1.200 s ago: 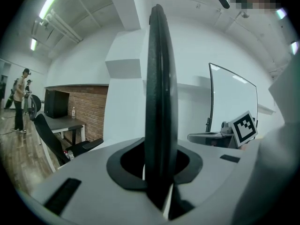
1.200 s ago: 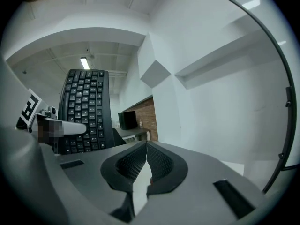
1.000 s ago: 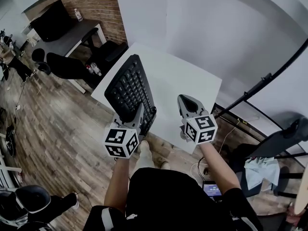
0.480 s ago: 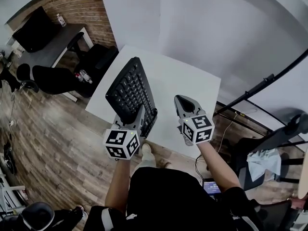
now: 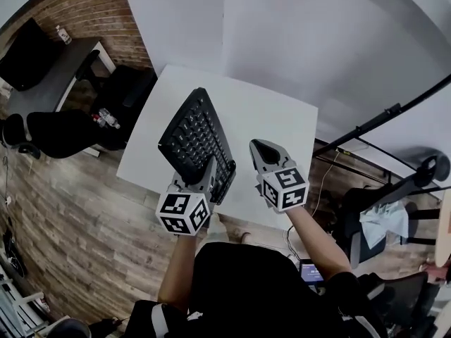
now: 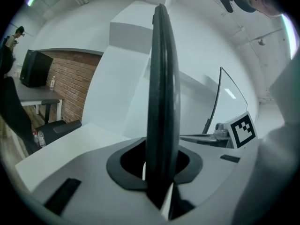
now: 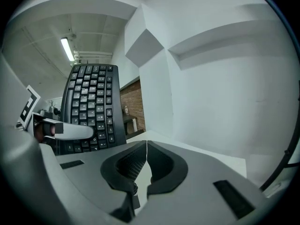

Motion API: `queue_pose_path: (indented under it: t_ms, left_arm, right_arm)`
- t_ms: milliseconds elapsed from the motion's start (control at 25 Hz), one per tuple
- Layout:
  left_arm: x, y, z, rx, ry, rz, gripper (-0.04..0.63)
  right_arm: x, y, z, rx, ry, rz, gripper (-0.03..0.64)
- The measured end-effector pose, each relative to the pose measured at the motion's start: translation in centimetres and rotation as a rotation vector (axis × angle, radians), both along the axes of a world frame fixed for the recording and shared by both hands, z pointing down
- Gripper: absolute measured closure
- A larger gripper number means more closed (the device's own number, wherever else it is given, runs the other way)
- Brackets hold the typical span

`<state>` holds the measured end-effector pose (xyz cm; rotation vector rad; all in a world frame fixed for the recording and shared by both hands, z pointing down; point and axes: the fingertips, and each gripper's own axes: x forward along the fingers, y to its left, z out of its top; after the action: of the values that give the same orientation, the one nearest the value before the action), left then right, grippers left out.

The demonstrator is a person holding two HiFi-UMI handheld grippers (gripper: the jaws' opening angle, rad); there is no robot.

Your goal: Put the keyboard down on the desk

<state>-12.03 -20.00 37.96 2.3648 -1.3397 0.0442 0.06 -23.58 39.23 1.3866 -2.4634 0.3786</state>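
Note:
A black keyboard (image 5: 195,139) hangs above the white desk (image 5: 278,125), tilted with its keys facing right. My left gripper (image 5: 209,169) is shut on its near edge. In the left gripper view the keyboard (image 6: 161,88) shows edge-on, standing up between the jaws. My right gripper (image 5: 259,148) is shut and empty, to the right of the keyboard and apart from it. The right gripper view shows the keyboard's keys (image 7: 93,107) at the left and the jaws pressed together over the desk (image 7: 211,156).
The white wall (image 5: 296,34) rises behind the desk. Left of the desk are black office chairs (image 5: 60,129) and a dark table (image 5: 49,69) on the wooden floor. A black stand (image 5: 380,118) and a chair (image 5: 384,217) are at the right.
The head view has shifted, so the desk now sits more under the grippers. Both grippers and the keyboard have moved slightly forward over the desk. Neither gripper's jaws have changed.

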Motion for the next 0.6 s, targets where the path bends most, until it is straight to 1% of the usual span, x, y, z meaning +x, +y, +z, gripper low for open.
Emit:
queue_pose_path:
  t_ms: [120, 360, 600]
  left_arm:
    - [0.5, -1.0, 1.0, -0.023, 0.013, 0.030, 0.506]
    - [0.6, -2.9, 2.4, -0.076, 0.102, 0.063, 0.506]
    - [0.4, -4.1, 4.2, -0.110, 0.113, 0.098, 0.506]
  right_arm:
    - [0.4, -0.7, 0.5, -0.014, 0.014, 0.030, 0.575]
    - [0.7, -1.5, 1.8, -0.045, 0.040, 0.076, 0.575]
    - [0.8, -1.4, 3.2, -0.068, 0.062, 0.129, 0.575]
